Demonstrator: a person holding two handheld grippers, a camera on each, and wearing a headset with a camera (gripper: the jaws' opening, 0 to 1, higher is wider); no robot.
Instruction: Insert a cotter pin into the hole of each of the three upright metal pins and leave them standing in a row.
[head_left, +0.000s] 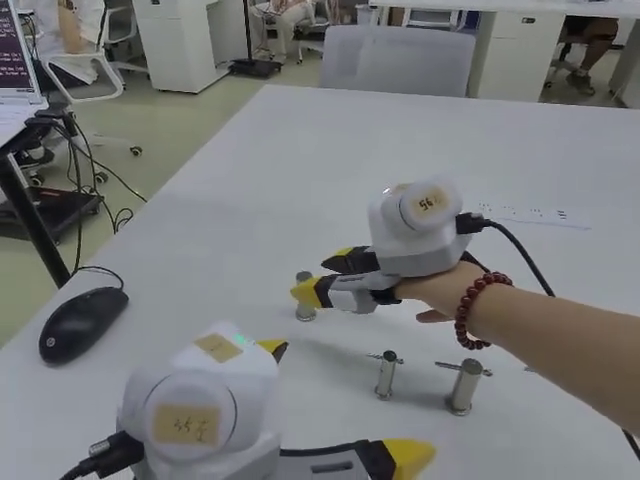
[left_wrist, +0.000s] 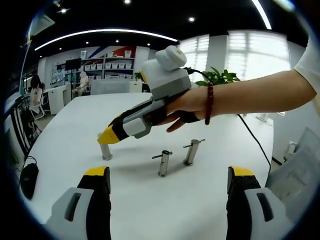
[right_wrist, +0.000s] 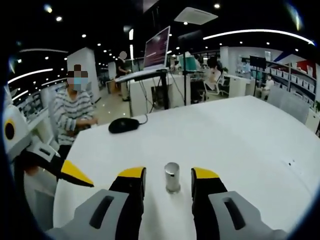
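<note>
your right gripper hovered at the leftmost metal pin, which stood upright on the white table. in the right gripper view its yellow-tipped jaws stood on either side of that pin's top with a gap showing on each side, so the tongs were released and clamped nothing. to the right of it and nearer to you, the middle pin and the right pin stood upright near each other. a cotter pin lay crosswise through the middle one's top and a second cotter pin through the right one's. the three made a loose row, the left one set a little farther back. your left gripper hung at the near edge, well apart from the pins, its jaws spread wide and holding nothing. a black mouse lay at the left of the table, and a red bead bracelet sat on your right wrist
</note>
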